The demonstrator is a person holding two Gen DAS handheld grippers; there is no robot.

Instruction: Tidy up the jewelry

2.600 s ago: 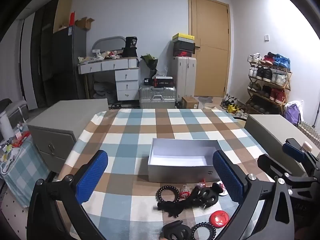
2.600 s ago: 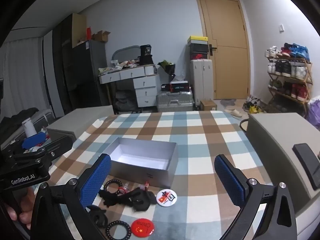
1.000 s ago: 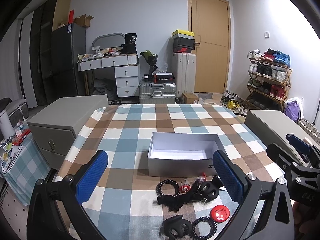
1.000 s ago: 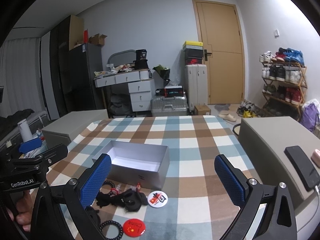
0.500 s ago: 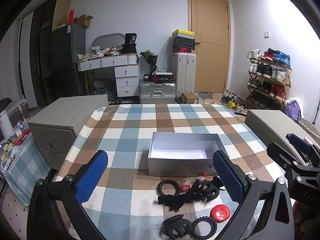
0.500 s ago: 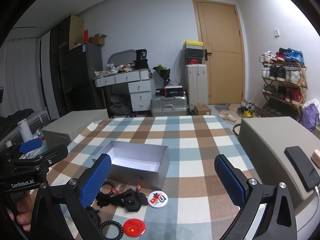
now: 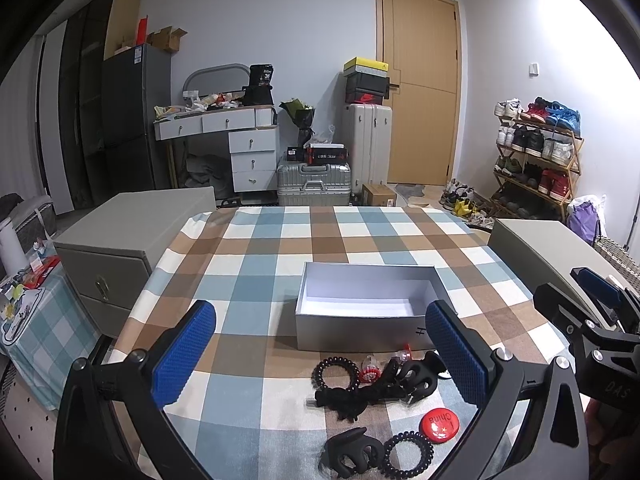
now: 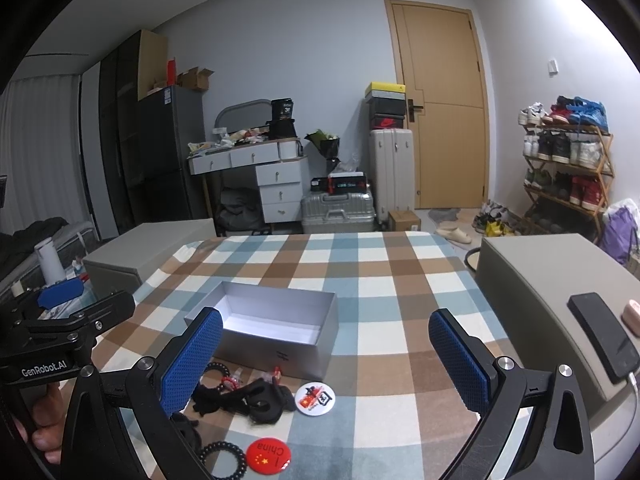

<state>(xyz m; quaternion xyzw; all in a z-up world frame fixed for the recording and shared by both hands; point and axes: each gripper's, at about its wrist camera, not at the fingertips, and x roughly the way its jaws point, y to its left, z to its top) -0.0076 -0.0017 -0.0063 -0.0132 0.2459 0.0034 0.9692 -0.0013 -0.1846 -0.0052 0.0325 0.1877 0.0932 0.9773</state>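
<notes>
An open grey box with a white inside sits mid-table; it also shows in the right wrist view. In front of it lies a pile: black hair claws, a black spiral hair tie, a second claw, another spiral tie, a red badge and a white badge. My left gripper is open above the pile. My right gripper is open, to the right of the pile, holding nothing.
The table has a blue, brown and white checked cloth. Grey cabinets stand at the left and right; a phone lies on the right one. Suitcases, a desk and a shoe rack stand behind.
Both grippers have risen and pulled back slightly since the earliest frames, then held nearly still. The items on the table have not moved.
</notes>
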